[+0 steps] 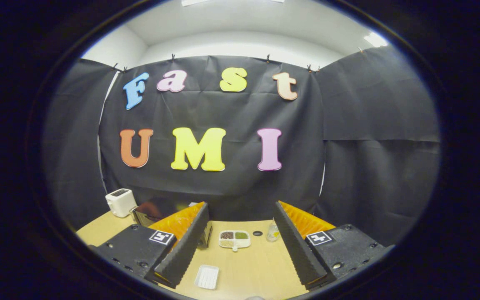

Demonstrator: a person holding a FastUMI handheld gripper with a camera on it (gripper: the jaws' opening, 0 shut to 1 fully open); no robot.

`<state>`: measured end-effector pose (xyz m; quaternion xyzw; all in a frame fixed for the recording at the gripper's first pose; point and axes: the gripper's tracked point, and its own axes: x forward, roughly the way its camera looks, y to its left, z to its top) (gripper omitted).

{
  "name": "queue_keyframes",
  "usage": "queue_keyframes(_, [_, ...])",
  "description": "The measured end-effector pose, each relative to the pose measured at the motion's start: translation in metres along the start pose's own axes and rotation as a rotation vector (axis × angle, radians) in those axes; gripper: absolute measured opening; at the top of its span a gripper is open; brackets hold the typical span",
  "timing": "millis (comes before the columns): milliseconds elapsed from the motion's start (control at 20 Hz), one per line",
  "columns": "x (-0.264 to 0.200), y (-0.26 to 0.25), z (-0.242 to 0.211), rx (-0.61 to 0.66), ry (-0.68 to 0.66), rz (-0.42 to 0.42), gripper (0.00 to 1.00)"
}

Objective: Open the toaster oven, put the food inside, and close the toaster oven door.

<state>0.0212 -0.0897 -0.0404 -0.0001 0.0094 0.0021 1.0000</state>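
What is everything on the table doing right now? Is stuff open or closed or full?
gripper: fingers wide open, holding nothing, above the table.
toaster oven: behind the near finger, mostly hidden; cannot tell if the door is open.
white toaster: upright, slot on top.
divided dish: holds food in its sections.
white tray: flat, empty.
small glass jar: upright.

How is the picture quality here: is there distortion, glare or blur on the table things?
Gripper view: strong fisheye bending; the wooden table curves. A ceiling light glares above the cloth. The divided dish and white toaster are small but fairly sharp. The hand-held gripper is open, its fingers apart, holding nothing.
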Motion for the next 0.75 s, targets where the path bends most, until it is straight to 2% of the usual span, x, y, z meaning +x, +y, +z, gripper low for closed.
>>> queue_keyframes(200, [-0.001, -0.015, -0.007, 0.04, 0.003, 0.029, 1.0])
queue_keyframes(750, [-0.001, -0.056, -0.034, 0.061, 0.038, 0.032, 1.0])
